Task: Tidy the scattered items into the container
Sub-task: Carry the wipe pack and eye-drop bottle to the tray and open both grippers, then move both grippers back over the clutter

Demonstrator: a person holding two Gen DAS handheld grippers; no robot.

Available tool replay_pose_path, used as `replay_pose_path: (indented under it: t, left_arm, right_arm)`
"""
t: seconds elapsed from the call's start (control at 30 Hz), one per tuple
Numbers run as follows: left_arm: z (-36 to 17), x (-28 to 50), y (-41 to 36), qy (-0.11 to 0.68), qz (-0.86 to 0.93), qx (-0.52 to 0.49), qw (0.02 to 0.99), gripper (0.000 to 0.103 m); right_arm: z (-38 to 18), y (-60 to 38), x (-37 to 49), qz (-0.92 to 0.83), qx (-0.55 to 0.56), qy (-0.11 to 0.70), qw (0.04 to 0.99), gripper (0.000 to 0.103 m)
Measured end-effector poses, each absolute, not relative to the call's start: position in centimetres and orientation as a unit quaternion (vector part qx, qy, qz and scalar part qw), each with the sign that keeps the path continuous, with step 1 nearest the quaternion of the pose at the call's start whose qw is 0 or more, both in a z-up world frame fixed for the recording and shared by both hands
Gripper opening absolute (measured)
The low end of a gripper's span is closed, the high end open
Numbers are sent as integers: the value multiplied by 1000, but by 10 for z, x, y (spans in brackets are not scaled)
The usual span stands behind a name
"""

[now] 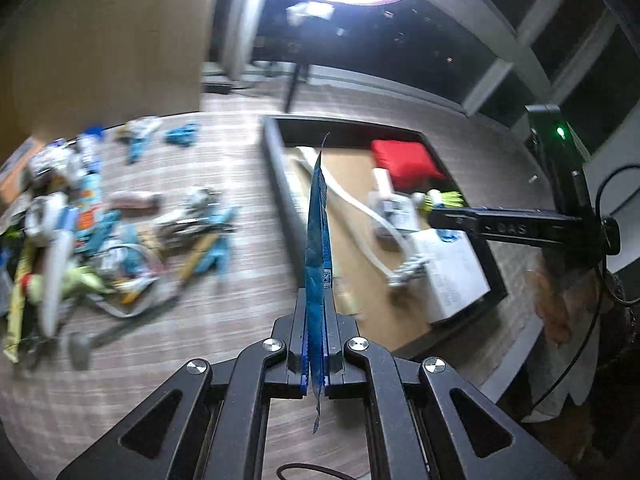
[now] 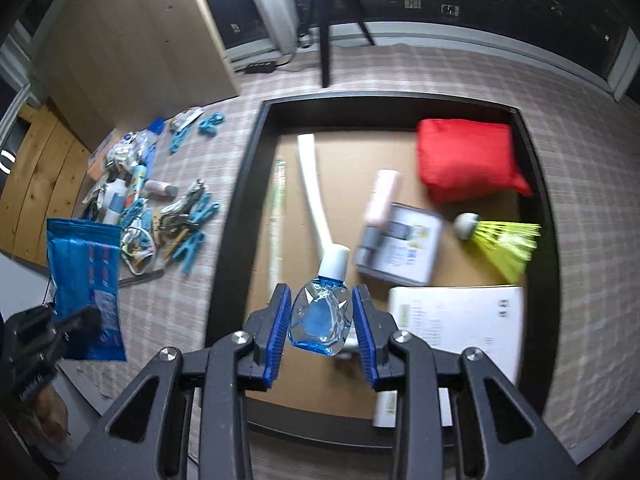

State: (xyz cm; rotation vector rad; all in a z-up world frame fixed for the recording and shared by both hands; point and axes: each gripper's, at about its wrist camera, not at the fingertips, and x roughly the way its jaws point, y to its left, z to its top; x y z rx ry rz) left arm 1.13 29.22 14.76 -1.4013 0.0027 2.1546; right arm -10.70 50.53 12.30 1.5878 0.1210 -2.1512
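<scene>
The black tray (image 2: 240, 184) lies on the checked cloth (image 2: 580, 152), already holding a red pouch (image 2: 464, 160) and boxes. The left gripper (image 1: 316, 320) is clamped on a blue packet (image 1: 318, 240), edge-on and beside the tray wall. The right gripper (image 2: 320, 320) pinches a small blue bottle (image 2: 322, 316) over the tray; lowering it onto bare cardboard before letting go would probably stop it rolling.

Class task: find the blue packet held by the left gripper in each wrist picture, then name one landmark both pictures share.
Left wrist view: the blue packet stands edge-on at centre, clamped in the left gripper.
Right wrist view: the same packet shows its flat face at far left.
Shared landmark: the red pouch inside the black tray.
</scene>
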Motion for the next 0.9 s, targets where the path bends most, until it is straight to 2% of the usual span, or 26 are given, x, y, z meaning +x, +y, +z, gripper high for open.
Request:
replay_pose_path:
  t: [0.17, 0.2, 0.23, 0.27, 0.3, 0.33, 0.37, 0.6, 0.9]
  left_arm:
    - [152, 17, 335, -4, 806, -515, 292, 4]
    - [154, 17, 343, -3, 808, -511, 294, 11]
    - [155, 16, 351, 2, 808, -512, 292, 22]
    - [154, 15, 358, 7, 805, -519, 288, 55]
    - [156, 16, 362, 9, 810, -514, 284, 64]
    - [159, 18, 364, 13, 820, -501, 277, 61]
    - [160, 20, 365, 22, 826, -495, 268, 57]
    - [156, 14, 331, 0, 835, -504, 222, 53]
    - [144, -5, 229, -4, 837, -520, 171, 53]
  right_arm:
    - [126, 534, -118, -786, 575, 43, 225, 31]
    - [127, 537, -121, -787, 573, 46, 224, 31]
    - [128, 541, -122, -790, 569, 47, 225, 31]
    - [130, 543, -124, -792, 565, 48, 226, 32]
    - [132, 546, -125, -794, 562, 49, 224, 35]
    - [134, 549, -127, -796, 561, 48, 221, 42]
    - [135, 551, -127, -798, 558, 44, 222, 44]
    - [142, 540, -130, -791, 549, 49, 264, 44]
    - [139, 485, -110, -782, 545, 38, 302, 44]
